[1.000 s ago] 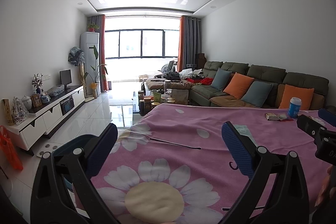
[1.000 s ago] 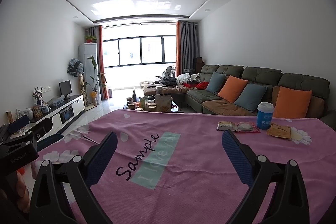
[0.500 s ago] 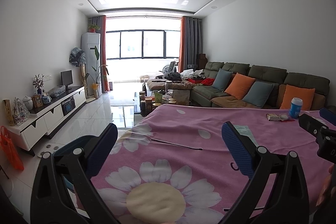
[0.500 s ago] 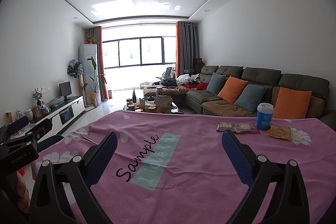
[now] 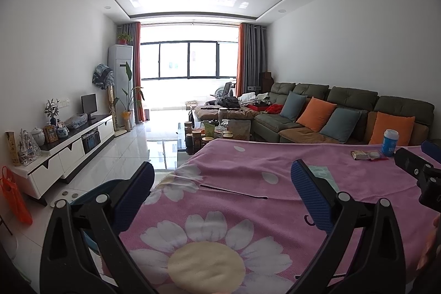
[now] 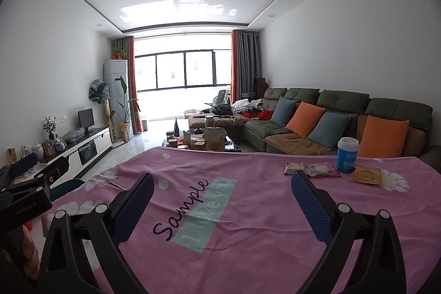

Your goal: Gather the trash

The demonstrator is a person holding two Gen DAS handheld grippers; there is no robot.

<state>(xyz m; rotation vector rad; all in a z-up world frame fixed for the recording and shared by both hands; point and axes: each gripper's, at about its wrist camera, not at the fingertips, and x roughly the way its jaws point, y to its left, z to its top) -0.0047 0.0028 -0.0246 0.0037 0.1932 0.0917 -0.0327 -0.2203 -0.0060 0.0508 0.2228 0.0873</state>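
Both grippers, left and right, had hardly moved, jaws wide open and empty, so the wrappers beside the blue cup lay uncollected on the counter.

On the pink cloth in front of you, black script reads "Sample", and beside it a teal band carries pale letters that read roughly "I love you". The blue cup at the far right shows a white "10" followed by characters too small for you to read. On the black body of your left gripper, small grey lettering is printed, but you cannot make it out. The wrappers' print is illegible.
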